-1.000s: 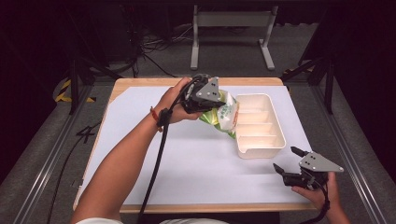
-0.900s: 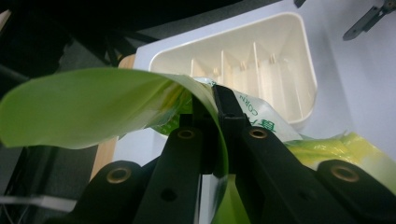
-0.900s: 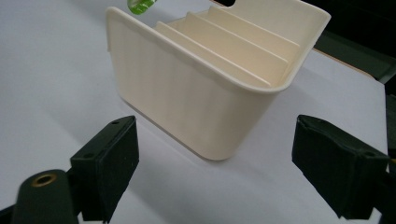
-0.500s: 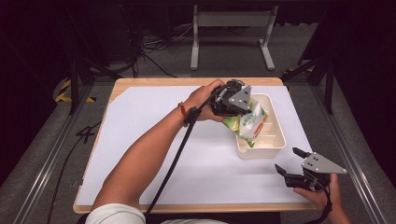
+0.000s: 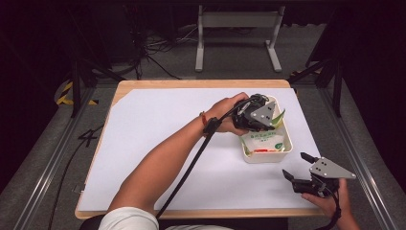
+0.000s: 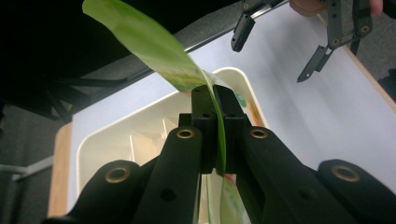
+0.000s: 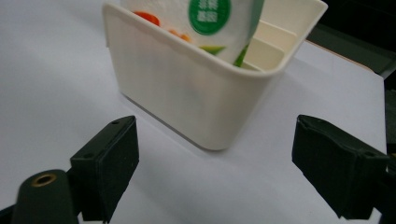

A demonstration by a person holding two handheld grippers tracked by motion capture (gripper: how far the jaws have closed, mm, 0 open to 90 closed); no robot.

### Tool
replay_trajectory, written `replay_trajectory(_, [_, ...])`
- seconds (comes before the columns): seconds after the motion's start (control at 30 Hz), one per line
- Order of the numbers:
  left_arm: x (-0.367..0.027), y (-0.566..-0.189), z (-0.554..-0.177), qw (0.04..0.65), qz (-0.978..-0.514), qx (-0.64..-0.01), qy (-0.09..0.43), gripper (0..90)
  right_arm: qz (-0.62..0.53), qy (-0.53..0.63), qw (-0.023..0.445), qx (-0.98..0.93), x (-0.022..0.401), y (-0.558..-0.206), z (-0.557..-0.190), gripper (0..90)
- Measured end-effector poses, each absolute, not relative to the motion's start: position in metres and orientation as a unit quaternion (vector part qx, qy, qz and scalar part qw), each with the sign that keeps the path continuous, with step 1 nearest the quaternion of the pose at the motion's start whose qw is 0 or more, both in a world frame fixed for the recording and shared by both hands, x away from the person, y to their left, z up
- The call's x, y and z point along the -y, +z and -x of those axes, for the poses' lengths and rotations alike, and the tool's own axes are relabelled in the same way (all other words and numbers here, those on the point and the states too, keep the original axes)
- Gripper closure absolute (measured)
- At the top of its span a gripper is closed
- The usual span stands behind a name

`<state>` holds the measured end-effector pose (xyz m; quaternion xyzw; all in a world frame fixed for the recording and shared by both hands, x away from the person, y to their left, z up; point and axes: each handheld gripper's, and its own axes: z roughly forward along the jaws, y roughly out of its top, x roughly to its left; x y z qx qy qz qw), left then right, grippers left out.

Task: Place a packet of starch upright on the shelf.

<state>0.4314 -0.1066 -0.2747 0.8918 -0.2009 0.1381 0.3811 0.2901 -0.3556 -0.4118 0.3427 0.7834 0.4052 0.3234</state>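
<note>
The left gripper (image 5: 268,117) is clamped on the green top edge of a pouch (image 5: 265,140); in the left gripper view its two black pads pinch the thin film (image 6: 161,49) between them, and the free end of that edge curls up and away above the jaws. The gripper hangs over the tray (image 5: 286,151), and the pouch drops from it into the tray's near end, its white face with a green label and an orange strip at the bottom turned upward. The left hand (image 5: 229,114) reaches in from the tray's left side, cable trailing back along the forearm.

The tray is cream, with dividers showing in its far part, and it sits on the white sheet (image 5: 158,139) toward the right side of the table (image 5: 191,84).

The right gripper (image 5: 298,166) rests low near the front right corner of the sheet, just short of the tray, jaws spread wide with nothing between them. From its own view the tray's near corner (image 7: 196,102) stands straight ahead, the pouch's round green mark (image 7: 209,11) showing over the rim.
</note>
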Motion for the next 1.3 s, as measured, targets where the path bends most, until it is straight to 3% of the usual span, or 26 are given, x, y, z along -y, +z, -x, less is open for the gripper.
replay_trajectory(0.23, [0.115,-0.286,-0.431,0.381,-0.896,0.188,0.128,88.2,-0.338,0.404,0.322,-0.786,0.353,-0.412,-0.290,14.8])
replay_trajectory(0.37, [0.112,-0.283,-0.435,0.423,-0.884,0.163,0.115,84.1,-0.341,0.406,0.322,-0.785,0.355,-0.412,-0.290,14.8])
replay_trajectory(0.53, [0.104,-0.283,-0.439,0.432,-0.883,0.145,0.112,83.3,-0.338,0.404,0.321,-0.787,0.354,-0.412,-0.290,14.9])
replay_trajectory(1.3, [0.086,-0.288,-0.444,0.438,-0.885,0.098,0.125,81.4,-0.334,0.401,0.322,-0.790,0.352,-0.412,-0.290,15.3])
